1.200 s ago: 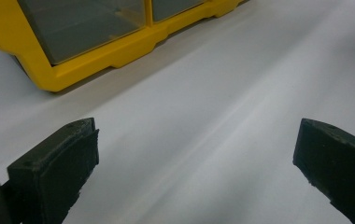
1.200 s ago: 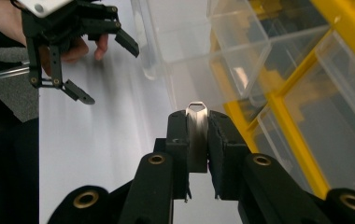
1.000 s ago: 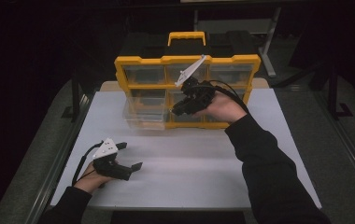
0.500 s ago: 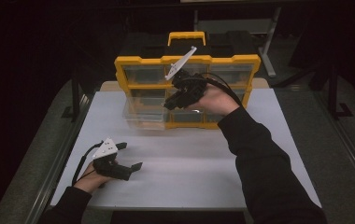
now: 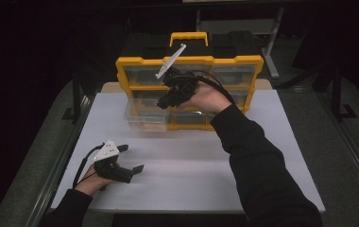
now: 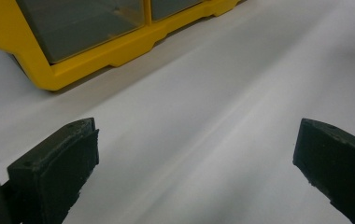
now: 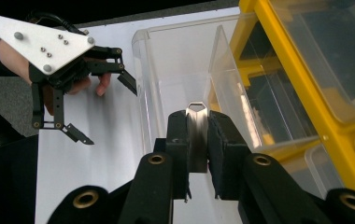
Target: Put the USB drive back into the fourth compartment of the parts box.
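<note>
The right gripper view gives what the high view cannot: the right tongs [image 7: 197, 140] are clamped on a small flat metal piece [image 7: 196, 135] with a looped top, held upright between the two black pads, right in front of the clear drawer [image 7: 180, 60] that is pulled out of the yellow organizer [image 7: 306, 74]. From above, that metal piece is too small to make out; there the right tongs [image 5: 164, 101] hang over the pulled-out clear drawer [image 5: 142, 116] at the lower left of the yellow organizer [image 5: 189, 61], which stands at the far side of the white worktop [image 5: 192, 165]. The right arm reaches forward and inward in a dark sleeve, wrist raised, the grey plate on the gripper tipped up toward the case's handle. The left gripper view looks low across the bare worktop [image 6: 241, 93] toward a corner of the organizer [image 6: 96, 51], and shows the left tongs [image 6: 194, 168] standing wide apart with nothing between them. In the high view the left tongs [image 5: 131, 158] rest near the worktop's near left edge, well apart from the organizer, the hand lying low with its forearm coming in from the bottom corner.
</note>
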